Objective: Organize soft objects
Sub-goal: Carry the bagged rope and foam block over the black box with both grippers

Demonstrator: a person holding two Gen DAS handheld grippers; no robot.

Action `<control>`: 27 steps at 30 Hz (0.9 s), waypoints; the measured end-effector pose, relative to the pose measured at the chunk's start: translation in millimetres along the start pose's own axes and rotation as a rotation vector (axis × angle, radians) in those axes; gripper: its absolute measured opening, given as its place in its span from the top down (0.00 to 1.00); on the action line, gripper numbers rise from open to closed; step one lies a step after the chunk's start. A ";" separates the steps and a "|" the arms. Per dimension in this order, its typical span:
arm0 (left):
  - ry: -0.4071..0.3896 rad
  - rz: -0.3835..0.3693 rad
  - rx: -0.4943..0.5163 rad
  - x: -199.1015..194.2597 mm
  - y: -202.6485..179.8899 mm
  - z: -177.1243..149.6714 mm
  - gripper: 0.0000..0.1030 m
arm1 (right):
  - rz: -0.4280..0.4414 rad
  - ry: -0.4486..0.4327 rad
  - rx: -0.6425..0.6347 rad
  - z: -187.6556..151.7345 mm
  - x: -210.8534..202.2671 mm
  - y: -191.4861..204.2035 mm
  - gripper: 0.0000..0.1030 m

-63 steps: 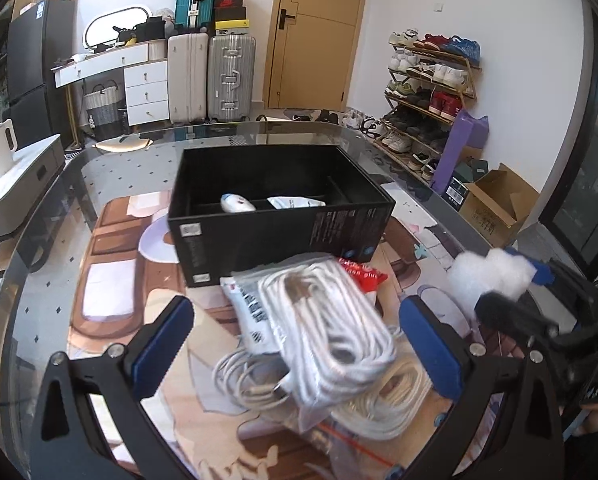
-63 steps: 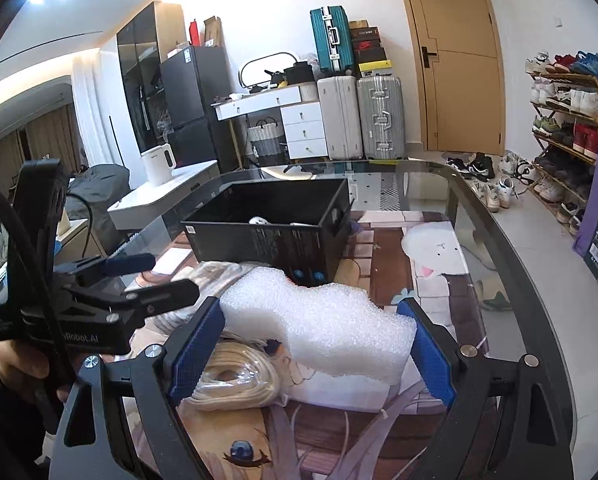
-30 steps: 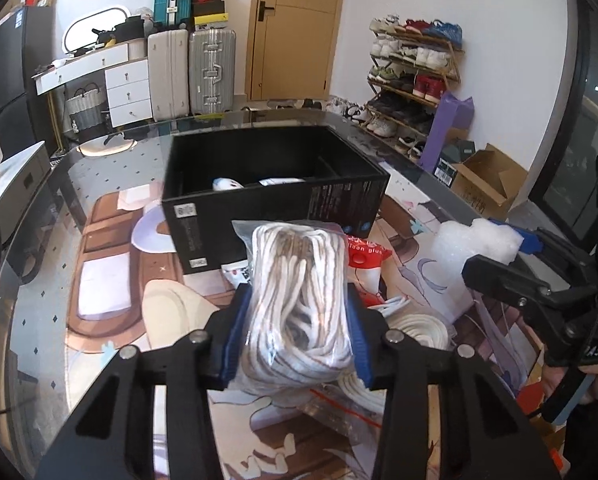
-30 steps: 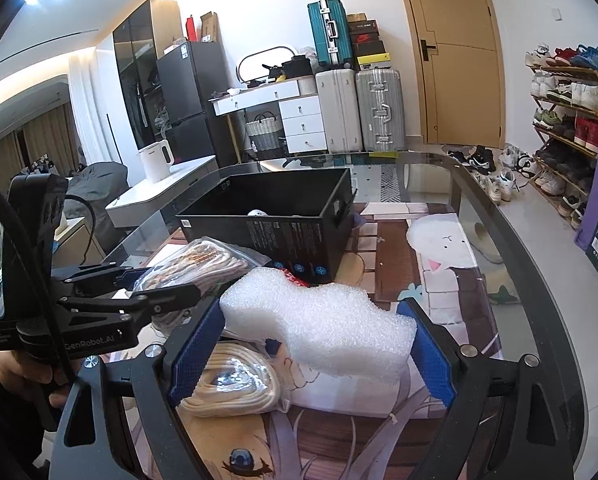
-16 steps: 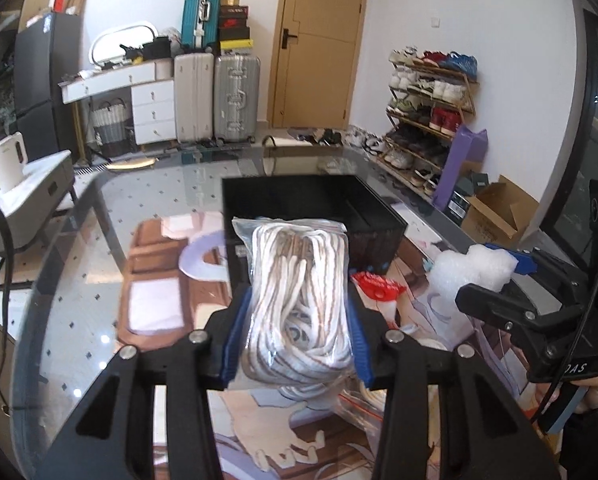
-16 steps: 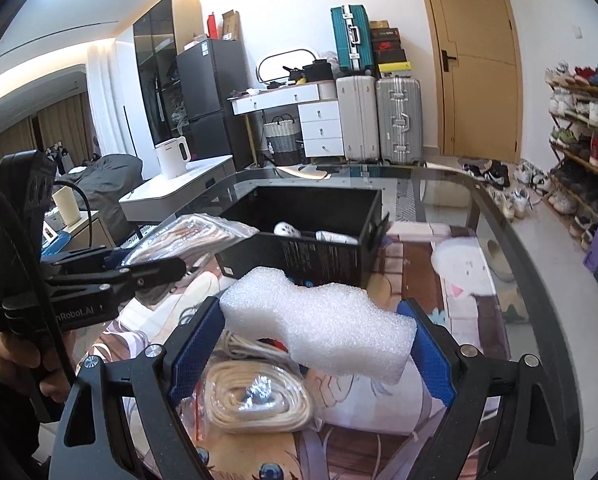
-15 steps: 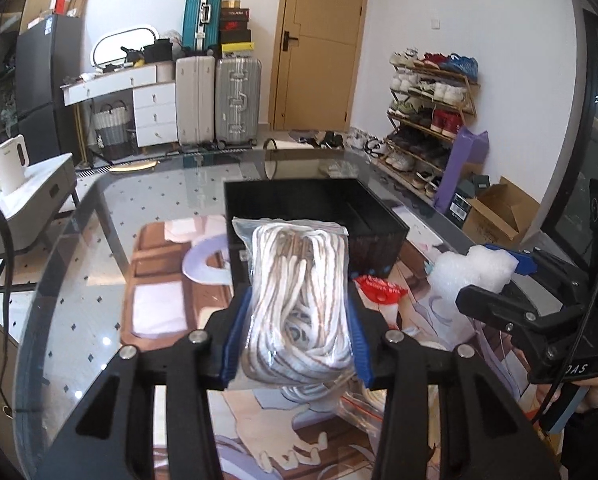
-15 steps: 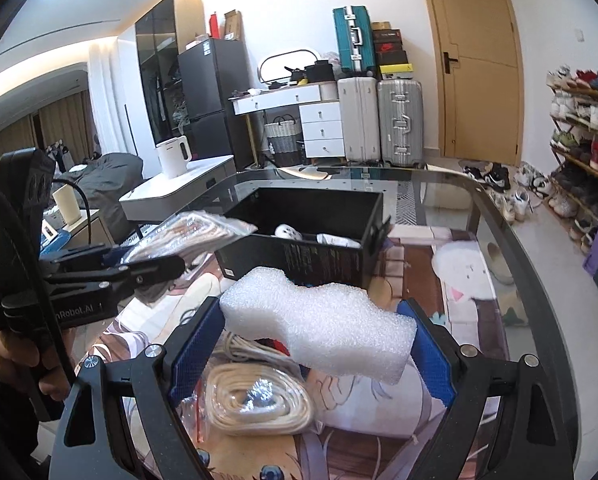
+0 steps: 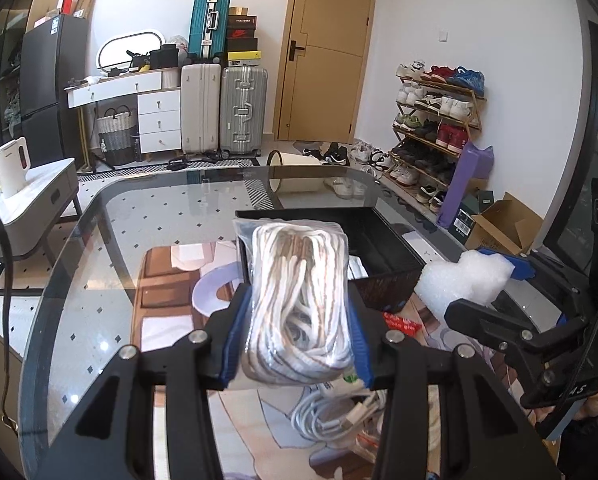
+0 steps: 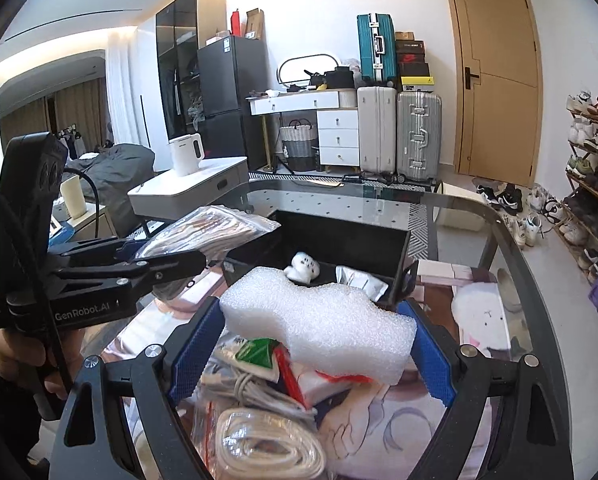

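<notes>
The left claw (image 9: pixel 297 336) is clamped on a clear plastic bag of coiled white rope (image 9: pixel 299 304), its blue pads pressed into both sides of the bundle. The bag is held in the air on the near side of the open black rectangular box (image 9: pixel 383 248), its top edge overlapping the box's near left corner in the left wrist view. The right claw (image 10: pixel 311 348) grips a white block of packing foam (image 10: pixel 319 324) between its blue pads, also raised and just short of the box's near wall. Below both claws, on the glass worktop (image 9: pixel 139 216), lie loose white cables (image 9: pixel 331 412), another bagged coil of cream rope (image 10: pixel 267 444) and a red-and-green packet (image 10: pixel 267 354). Inside the box, beyond the foam, sit a small white plush toy (image 10: pixel 302 266) and a white pouch (image 10: pixel 359 278).
</notes>
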State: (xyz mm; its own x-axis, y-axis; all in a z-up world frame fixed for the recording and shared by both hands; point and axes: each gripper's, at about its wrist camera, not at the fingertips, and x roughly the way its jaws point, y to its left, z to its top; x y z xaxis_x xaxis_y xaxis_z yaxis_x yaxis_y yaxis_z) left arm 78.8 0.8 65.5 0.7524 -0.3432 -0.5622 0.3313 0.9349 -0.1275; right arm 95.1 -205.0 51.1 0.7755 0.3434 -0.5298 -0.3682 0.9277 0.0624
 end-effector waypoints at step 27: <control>0.043 -0.004 0.010 83.0 8.6 34.2 0.57 | -0.046 0.092 -0.071 45.8 88.6 -27.1 0.14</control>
State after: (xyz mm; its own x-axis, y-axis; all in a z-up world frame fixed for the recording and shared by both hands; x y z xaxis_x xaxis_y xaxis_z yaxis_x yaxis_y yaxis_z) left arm 163.6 -22.8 45.8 0.7258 -0.3426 -0.5966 0.3400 0.9325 -0.1219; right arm 197.3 -192.9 41.2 0.7431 0.2827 -0.6066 -0.3711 0.9283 -0.0219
